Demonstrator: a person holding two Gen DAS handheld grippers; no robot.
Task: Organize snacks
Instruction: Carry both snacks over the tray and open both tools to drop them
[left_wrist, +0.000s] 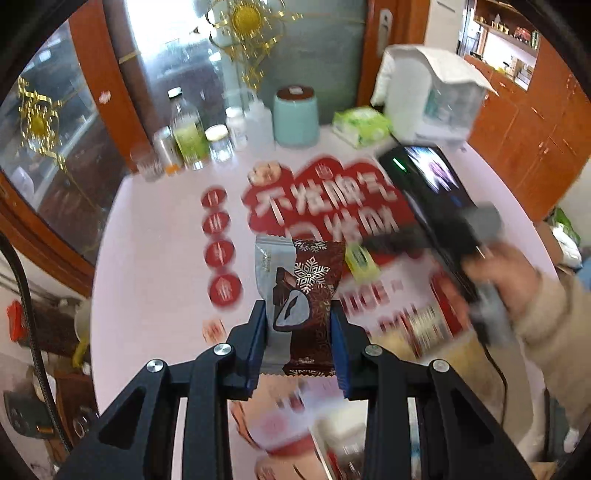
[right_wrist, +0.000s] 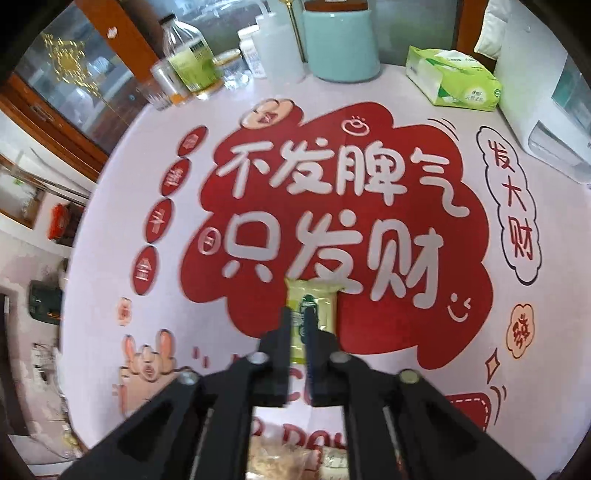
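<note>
A brown and silver snack packet (left_wrist: 306, 291) with a snowflake print stands upright between my left gripper's blue pads; the left gripper (left_wrist: 298, 308) is shut on it above the pink tablecloth (left_wrist: 155, 236). To its right a hand in a beige sleeve (left_wrist: 546, 314) holds the right gripper (left_wrist: 436, 199), with a small yellow-green packet (left_wrist: 361, 261) at its tip. In the right wrist view, the right gripper (right_wrist: 298, 317) has its narrow fingers pinched on that yellow-green packet (right_wrist: 325, 306), over the red print of the tablecloth (right_wrist: 369, 140).
Several bottles and jars (right_wrist: 192, 62) stand at the table's back left, beside a teal canister (right_wrist: 340, 40). A green tissue pack (right_wrist: 454, 79) and a white appliance (right_wrist: 554, 110) sit at the back right. More snack packs (right_wrist: 277, 458) lie under the right gripper, blurred.
</note>
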